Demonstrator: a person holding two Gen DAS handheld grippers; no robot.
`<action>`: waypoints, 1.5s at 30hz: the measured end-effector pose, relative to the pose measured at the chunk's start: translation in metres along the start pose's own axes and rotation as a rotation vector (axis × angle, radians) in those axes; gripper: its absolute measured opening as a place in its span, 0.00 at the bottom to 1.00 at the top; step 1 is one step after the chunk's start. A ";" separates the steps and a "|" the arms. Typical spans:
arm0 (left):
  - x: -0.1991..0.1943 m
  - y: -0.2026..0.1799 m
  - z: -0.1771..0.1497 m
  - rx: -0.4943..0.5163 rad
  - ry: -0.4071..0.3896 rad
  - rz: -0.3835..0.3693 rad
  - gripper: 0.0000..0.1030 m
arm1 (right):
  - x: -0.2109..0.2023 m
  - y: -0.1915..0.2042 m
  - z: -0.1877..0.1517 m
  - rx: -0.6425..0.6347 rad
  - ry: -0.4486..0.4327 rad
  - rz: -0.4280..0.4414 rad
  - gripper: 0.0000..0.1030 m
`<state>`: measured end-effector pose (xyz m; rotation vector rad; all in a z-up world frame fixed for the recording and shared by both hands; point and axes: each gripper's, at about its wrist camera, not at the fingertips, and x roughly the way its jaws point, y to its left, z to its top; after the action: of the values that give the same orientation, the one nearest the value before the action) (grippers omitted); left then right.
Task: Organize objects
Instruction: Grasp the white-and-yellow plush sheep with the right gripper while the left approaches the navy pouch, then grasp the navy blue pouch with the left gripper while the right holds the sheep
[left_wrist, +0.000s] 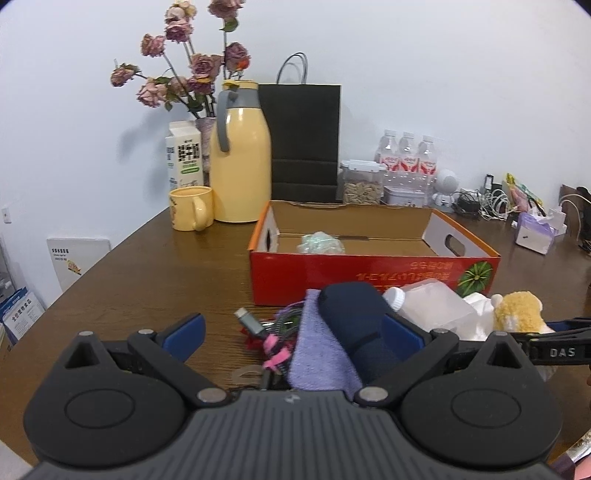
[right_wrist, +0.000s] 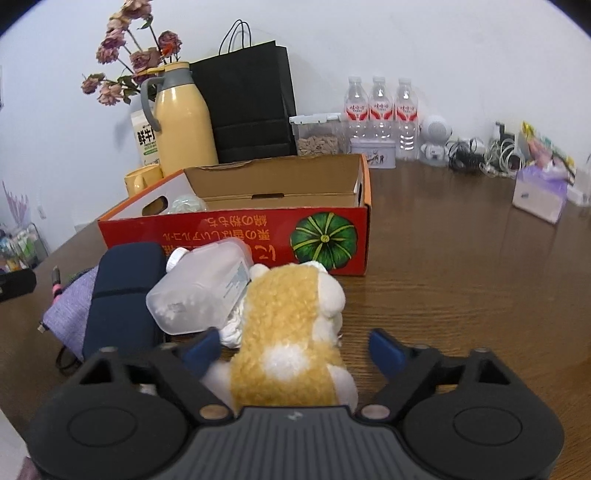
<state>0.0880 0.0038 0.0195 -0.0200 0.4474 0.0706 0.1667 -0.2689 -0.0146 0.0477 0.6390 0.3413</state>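
Plush toy first: that is the thing your right gripper is set up to take. The toy is yellow and white and fluffy. It lies on the brown worktop, just in front of the red cardboard box, and it leans on a clear plastic bottle with a white cap.

Your right jaws are part way open and sit on both sides of the toy. The left pad is close to its fluffy side. The right pad has a gap next to it and does not touch. So you are not holding it yet.

To do this well, slide a little to your left so the toy sits in the middle. Then squeeze slowly on the fat part of its body. It is soft, so I think it will squash before it holds. Keep the left pad off the bottle and the white cloth under it, or they may come up too.

Your left gripper has wide open jaws and holds nothing. It hangs over a dark blue pouch, a purple cloth and a grey cable. Keep that hand quiet while the right one grips.

The box is open at the top, with a pale green thing inside it. It looks like the place for the toy.
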 end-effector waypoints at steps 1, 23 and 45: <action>0.000 -0.004 0.001 0.006 -0.001 -0.003 1.00 | 0.000 -0.002 0.000 0.006 0.002 0.016 0.50; 0.065 -0.090 -0.006 0.085 0.239 0.048 1.00 | -0.020 -0.044 0.022 0.061 -0.143 0.056 0.47; 0.057 -0.089 -0.028 0.222 0.254 0.039 0.76 | -0.011 -0.055 0.021 0.075 -0.131 0.119 0.48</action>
<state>0.1333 -0.0823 -0.0298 0.2005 0.7078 0.0565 0.1872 -0.3227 0.0001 0.1789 0.5198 0.4256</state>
